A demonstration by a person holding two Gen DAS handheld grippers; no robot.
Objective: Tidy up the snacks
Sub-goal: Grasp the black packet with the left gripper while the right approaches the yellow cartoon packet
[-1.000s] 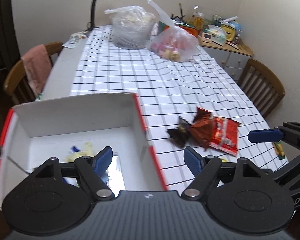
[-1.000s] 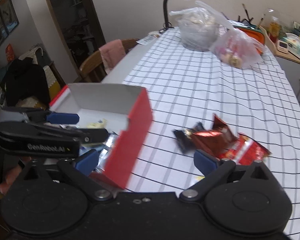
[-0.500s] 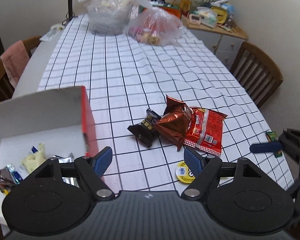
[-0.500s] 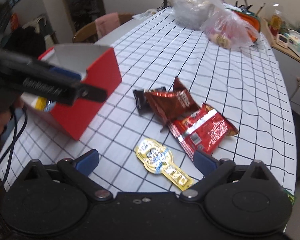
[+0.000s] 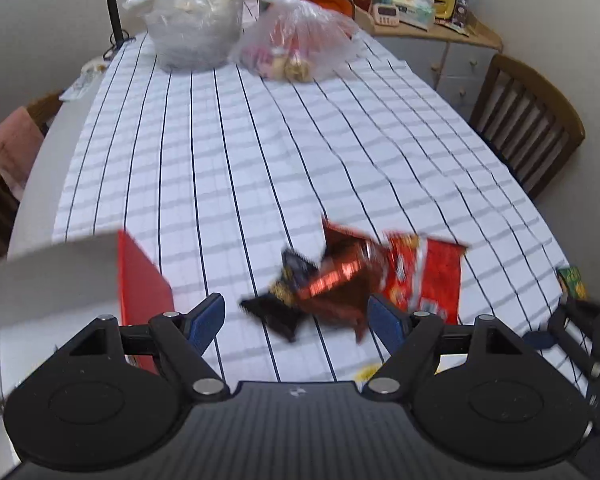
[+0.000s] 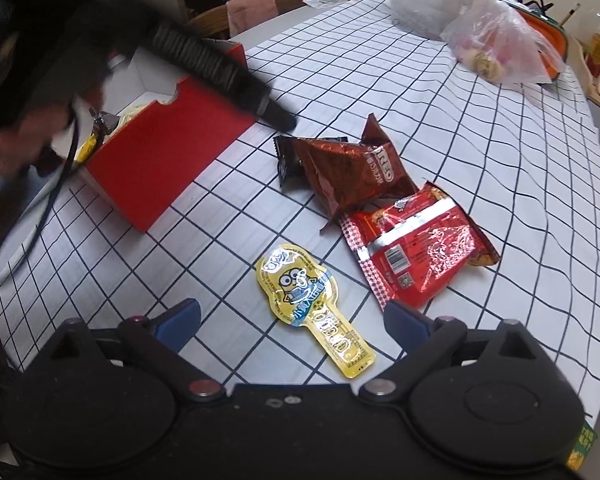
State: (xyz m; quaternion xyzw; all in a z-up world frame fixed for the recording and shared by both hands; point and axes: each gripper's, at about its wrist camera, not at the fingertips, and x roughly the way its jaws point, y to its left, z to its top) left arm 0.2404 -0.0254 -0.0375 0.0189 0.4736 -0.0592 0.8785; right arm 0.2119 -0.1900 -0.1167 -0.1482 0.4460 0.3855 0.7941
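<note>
Both views have swung from red box (image 6: pixel 168 160) to checked tablecloth (image 5: pixel 260 168); each gripper gapes empty.

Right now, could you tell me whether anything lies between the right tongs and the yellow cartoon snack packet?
Nothing visible does. The yellow packet lies flat on the checked cloth just ahead of the open right tongs, bare cloth around it. The red packet sits beside it, apart, not in the path.
</note>
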